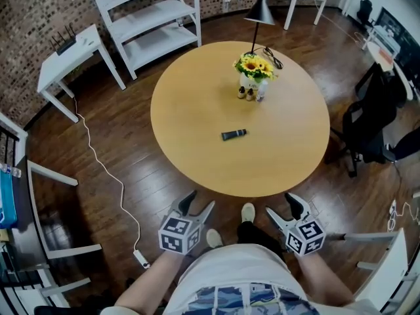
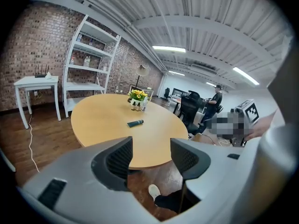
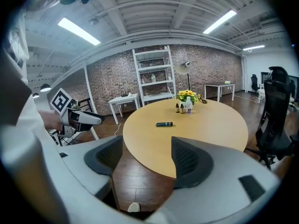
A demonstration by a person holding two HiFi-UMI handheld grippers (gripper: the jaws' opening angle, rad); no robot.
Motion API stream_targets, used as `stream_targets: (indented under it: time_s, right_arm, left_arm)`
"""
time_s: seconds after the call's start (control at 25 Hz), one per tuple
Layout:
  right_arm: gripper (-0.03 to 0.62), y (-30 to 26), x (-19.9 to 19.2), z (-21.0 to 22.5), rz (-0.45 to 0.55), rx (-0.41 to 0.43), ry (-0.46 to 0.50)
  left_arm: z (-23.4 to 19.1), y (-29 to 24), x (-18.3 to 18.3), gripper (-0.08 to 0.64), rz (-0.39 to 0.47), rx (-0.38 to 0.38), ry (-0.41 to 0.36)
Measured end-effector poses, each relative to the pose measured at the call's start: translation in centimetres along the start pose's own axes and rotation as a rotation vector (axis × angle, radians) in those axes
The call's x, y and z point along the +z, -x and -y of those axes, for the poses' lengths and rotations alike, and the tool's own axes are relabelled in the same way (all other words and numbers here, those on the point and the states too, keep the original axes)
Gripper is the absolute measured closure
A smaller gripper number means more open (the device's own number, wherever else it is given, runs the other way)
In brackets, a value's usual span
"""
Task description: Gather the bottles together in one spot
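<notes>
A dark teal bottle [image 1: 233, 134] lies on its side near the middle of the round wooden table [image 1: 197, 149]; it also shows as the teal bottle [image 2: 135, 123] and the teal bottle [image 3: 164, 124]. Two small brown bottles [image 1: 245, 93] and a clear one [image 1: 260, 94] stand by the sunflower vase [image 1: 252, 69] at the table's far side. My left gripper [image 1: 197, 205] and right gripper [image 1: 282, 209] hover off the table's near edge, both open and empty, well short of the bottles.
A black desk lamp [image 1: 258, 15] stands behind the vase. A white shelf unit [image 1: 154, 18] and small white table [image 1: 69, 51] sit beyond. A black office chair [image 1: 371, 120] is to the right, a white cable [image 1: 105, 169] on the floor left.
</notes>
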State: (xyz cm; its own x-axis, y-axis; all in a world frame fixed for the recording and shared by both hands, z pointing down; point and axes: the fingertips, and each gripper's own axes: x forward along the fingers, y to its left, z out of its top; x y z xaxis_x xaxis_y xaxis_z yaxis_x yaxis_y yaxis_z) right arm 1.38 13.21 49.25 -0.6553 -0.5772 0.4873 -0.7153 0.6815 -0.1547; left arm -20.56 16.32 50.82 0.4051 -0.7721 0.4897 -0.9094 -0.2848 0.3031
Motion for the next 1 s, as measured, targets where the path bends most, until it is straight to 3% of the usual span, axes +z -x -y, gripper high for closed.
stream_targets:
  time_s: [0.2,0.4,0.68,1.0]
  right_arm:
    - [0.245,-1.1,0.3,0.4,-0.027,0.035,0.058]
    - [0.244,-5.0,0.4,2.9,-0.084,0.146,0.208]
    - [0.276,-15.3,3.2,7.5,-0.172,0.304,0.480]
    - [0.285,-29.2,3.1,11.6,-0.280,0.466,0.657]
  left_arm:
    - [-0.1,-2.1,0.5,0.319,-0.015,-0.036,0.007]
    - [0.7,-5.1,2.1,0.319,-0.032,-0.058,-0.011]
    - [-1.6,-10.2,3.7,0.319,-0.106,0.059,0.040]
    - [-1.6,-12.1,5.1,0.319,-0.117,0.177,0.130]
